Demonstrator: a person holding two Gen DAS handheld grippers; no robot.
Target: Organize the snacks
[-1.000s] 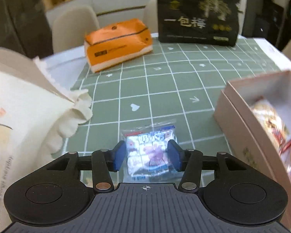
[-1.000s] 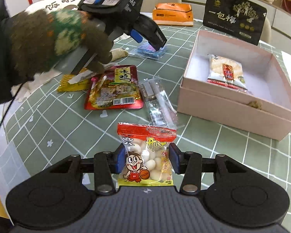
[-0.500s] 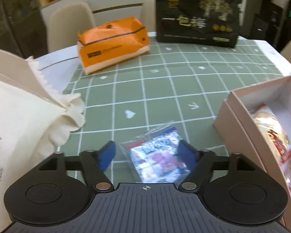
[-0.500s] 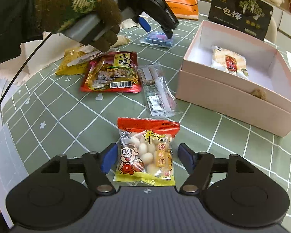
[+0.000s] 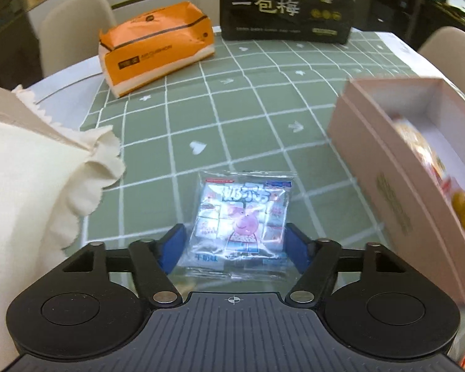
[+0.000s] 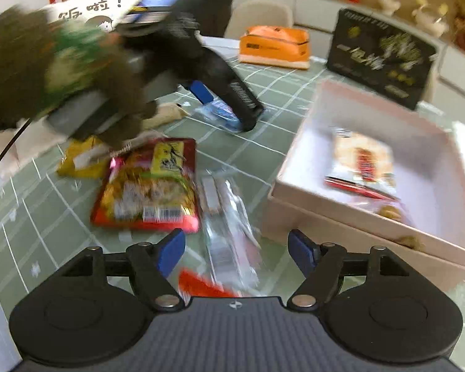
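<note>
Lying between the spread fingers of the left gripper [image 5: 234, 248], a clear packet with a pink cartoon pig [image 5: 243, 220] rests on the green checked tablecloth [image 5: 176, 142], with gaps at both pads. The right gripper [image 6: 234, 252] is also spread wide, pinching nothing, above a red-topped snack bag [image 6: 201, 285] and a clear wrapper [image 6: 229, 232]. Farther on sit a red chicken-feet pouch [image 6: 148, 186] and the pink box [image 6: 350, 226], which holds a rice-cracker pack [image 6: 362, 161]. An orange tissue pack [image 5: 155, 46] lies beyond.

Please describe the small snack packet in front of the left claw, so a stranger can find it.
On the green table, left of the pink box, a clear packet lies between the open left claw fingers. Only it shows a pink cartoon pig.
</note>
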